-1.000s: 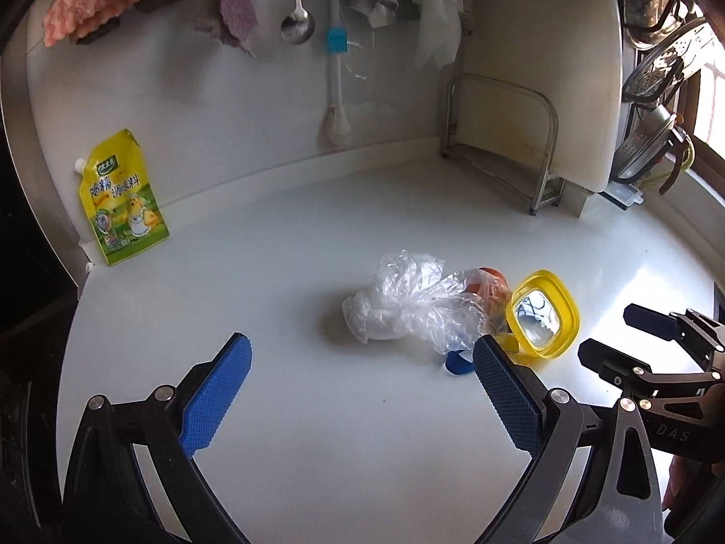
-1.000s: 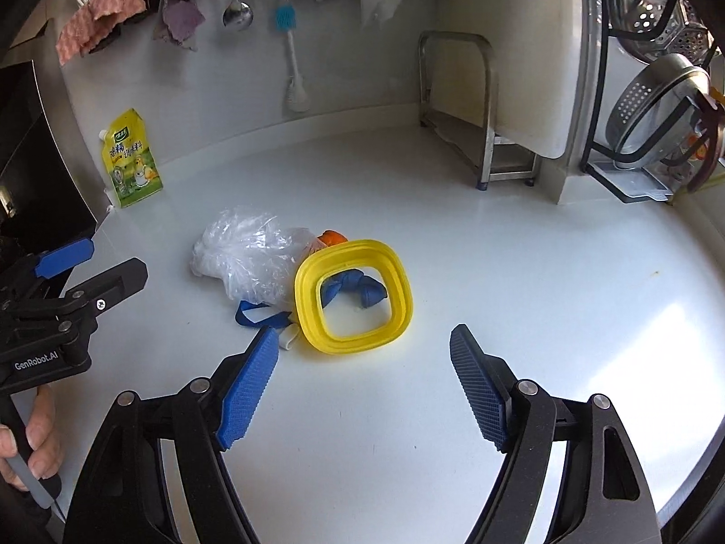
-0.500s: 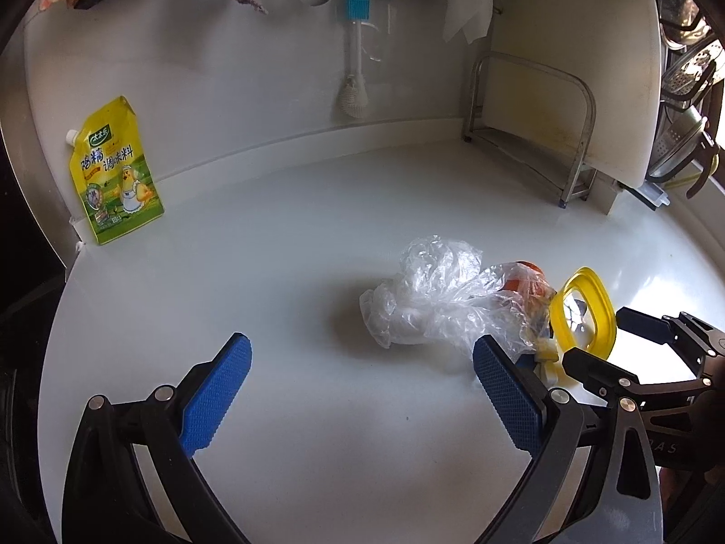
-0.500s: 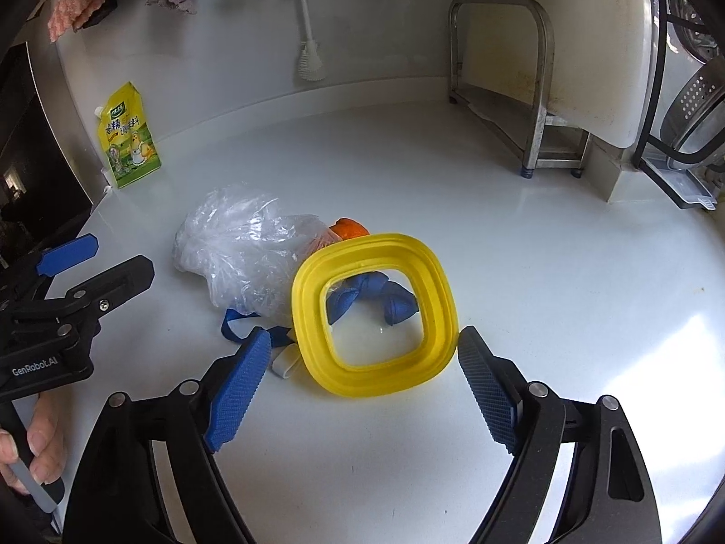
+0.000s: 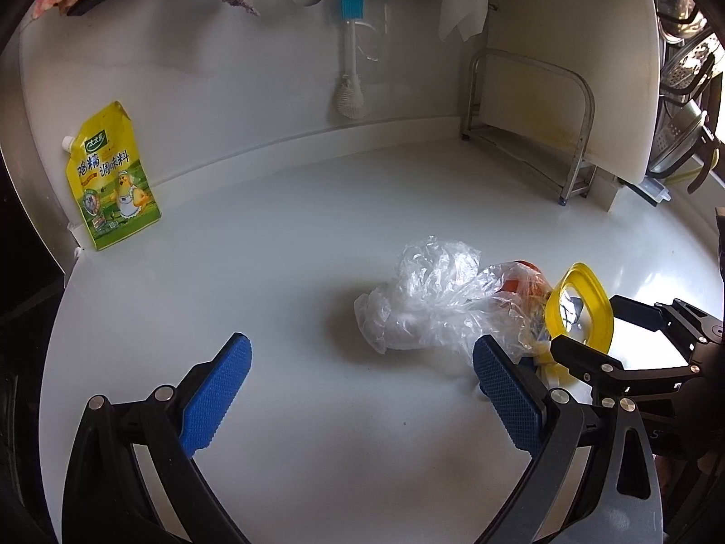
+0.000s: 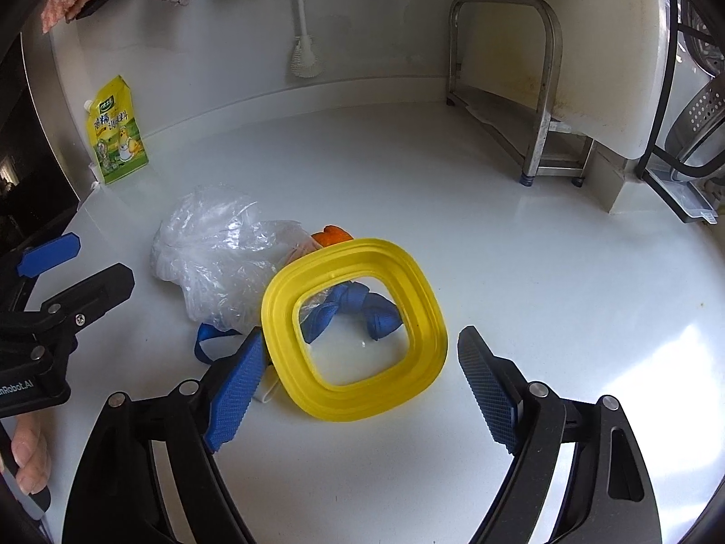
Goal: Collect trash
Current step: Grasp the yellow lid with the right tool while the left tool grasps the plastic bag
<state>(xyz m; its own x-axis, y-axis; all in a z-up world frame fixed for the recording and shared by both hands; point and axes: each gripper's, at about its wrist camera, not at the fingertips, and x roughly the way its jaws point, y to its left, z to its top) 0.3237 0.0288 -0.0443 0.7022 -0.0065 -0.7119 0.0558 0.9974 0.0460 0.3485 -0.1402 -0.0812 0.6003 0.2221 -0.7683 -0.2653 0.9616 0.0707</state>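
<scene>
A crumpled clear plastic bag (image 5: 430,299) (image 6: 213,249) lies on the white counter (image 5: 294,249) with an orange scrap (image 6: 333,235) and a knotted blue strap (image 6: 349,303) beside it. A yellow square ring lid (image 6: 421,299) (image 5: 580,313) leans tilted on this pile. My right gripper (image 6: 360,349) (image 5: 584,324) is open with the lid between its fingers, the left finger right at the lid's edge. My left gripper (image 5: 362,362) (image 6: 90,263) is open just left of and in front of the bag, with nothing between its fingers.
A yellow seasoning pouch (image 5: 113,181) leans on the back wall at the left. A metal rack (image 5: 530,136) holding a white cutting board (image 5: 566,45) stands at the back right, with a dish rack (image 6: 693,136) beyond. A brush (image 5: 349,68), a spoon and cloths hang above.
My right gripper has moved forward so the yellow lid now sits between its fingers. My left gripper has edged closer to the bag. Both stay open.
</scene>
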